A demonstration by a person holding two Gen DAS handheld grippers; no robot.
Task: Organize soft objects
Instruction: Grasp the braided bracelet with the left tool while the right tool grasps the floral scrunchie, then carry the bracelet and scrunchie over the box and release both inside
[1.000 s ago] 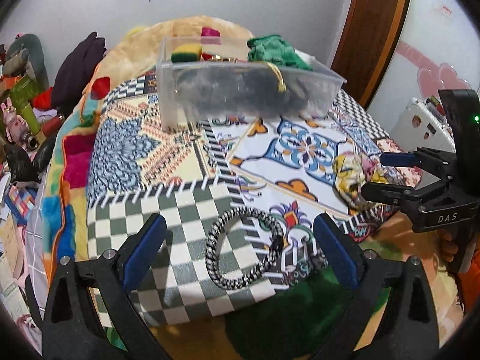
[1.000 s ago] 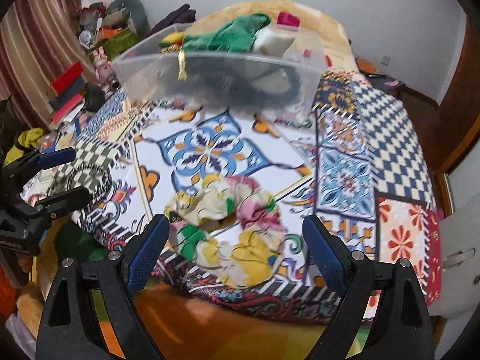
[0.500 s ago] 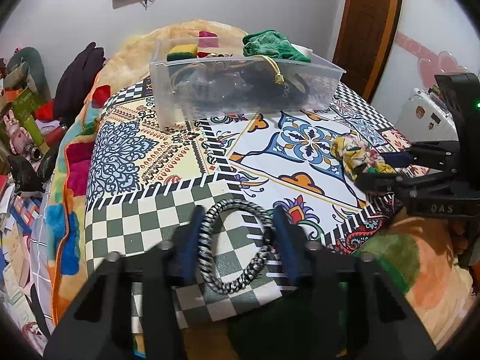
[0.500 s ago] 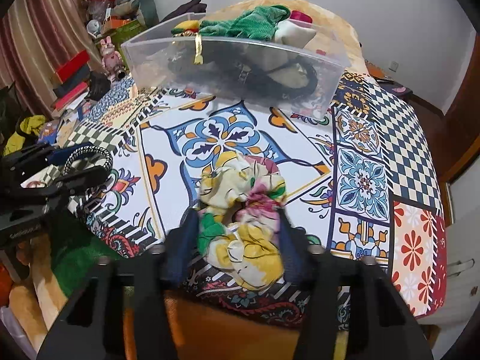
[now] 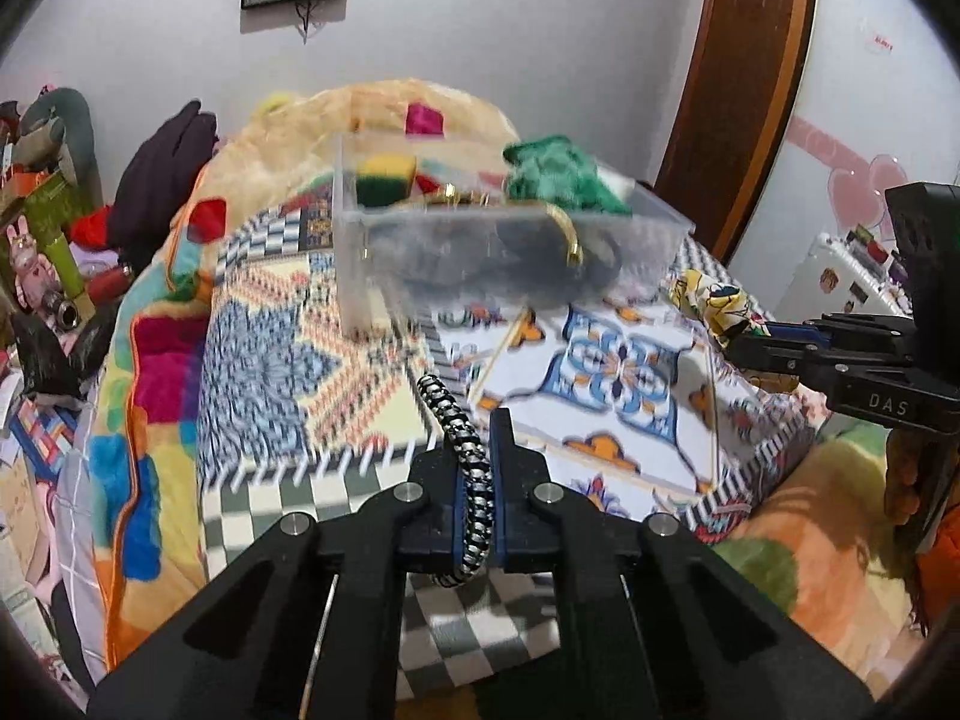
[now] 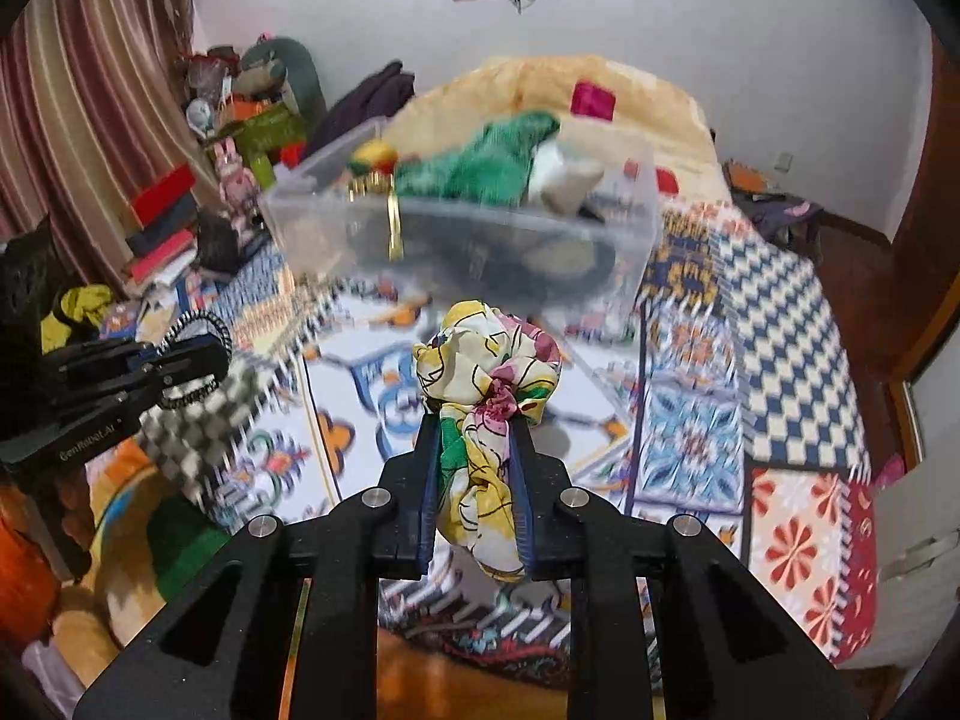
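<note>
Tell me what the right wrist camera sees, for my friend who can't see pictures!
The right gripper is closing on a flowery yellow scrunchie squeezed between its pads, above a bed with a patterned cover. Behind sits a clear plastic box of soft things; at left, the left gripper pinches a black-and-white braided loop.

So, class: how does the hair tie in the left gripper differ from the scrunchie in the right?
The hair tie is a thin black-and-white braided cord; the scrunchie is puffy floral fabric. The hair tie is squeezed flat into a narrow strip; the scrunchie bulges above the fingers. Both are pinched and off the bedspread.
</note>
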